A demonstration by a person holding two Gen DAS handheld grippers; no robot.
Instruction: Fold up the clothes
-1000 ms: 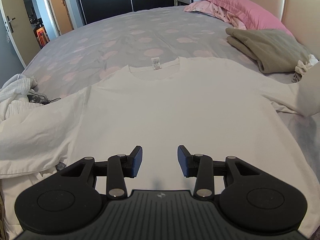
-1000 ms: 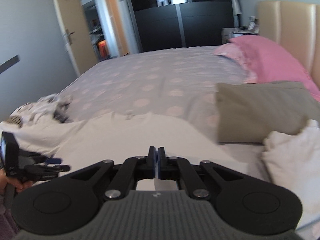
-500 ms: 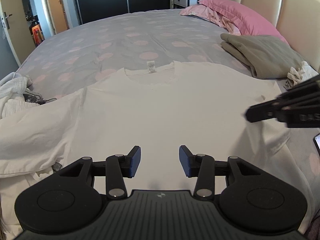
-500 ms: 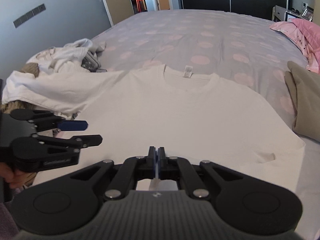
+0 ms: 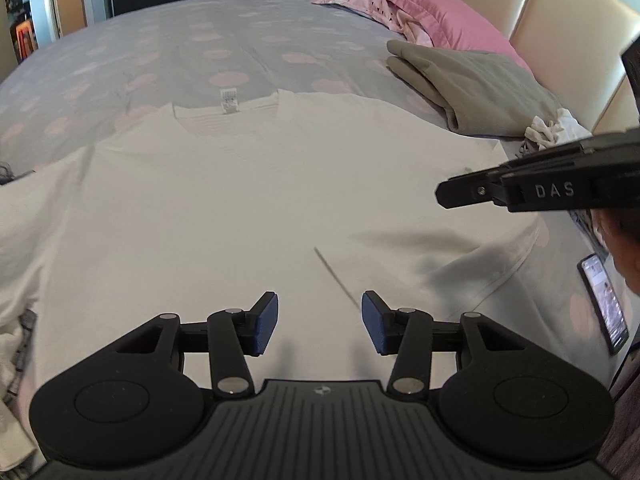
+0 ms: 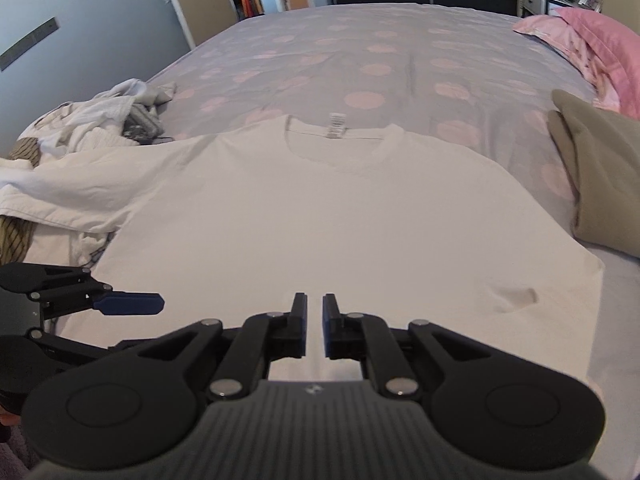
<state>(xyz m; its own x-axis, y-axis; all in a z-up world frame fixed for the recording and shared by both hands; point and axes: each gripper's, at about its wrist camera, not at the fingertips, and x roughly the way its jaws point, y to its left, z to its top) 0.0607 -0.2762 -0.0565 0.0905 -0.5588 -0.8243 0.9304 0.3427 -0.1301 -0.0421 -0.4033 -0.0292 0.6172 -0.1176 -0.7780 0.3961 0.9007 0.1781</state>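
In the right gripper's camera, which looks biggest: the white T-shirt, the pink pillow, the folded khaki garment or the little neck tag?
As they look in the right wrist view, largest to smallest:
1. white T-shirt
2. folded khaki garment
3. pink pillow
4. neck tag
The garment and pillow are both cut off by the picture's edge, and the pillow lies farther away, so their order is unsure.

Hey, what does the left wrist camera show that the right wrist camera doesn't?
Only the left wrist view shows a phone lying on the bed at the right edge and the beige headboard. Only the right wrist view shows the heap of unfolded laundry at the left. Both show the white T-shirt spread flat, the folded olive garment and the pink pillow.
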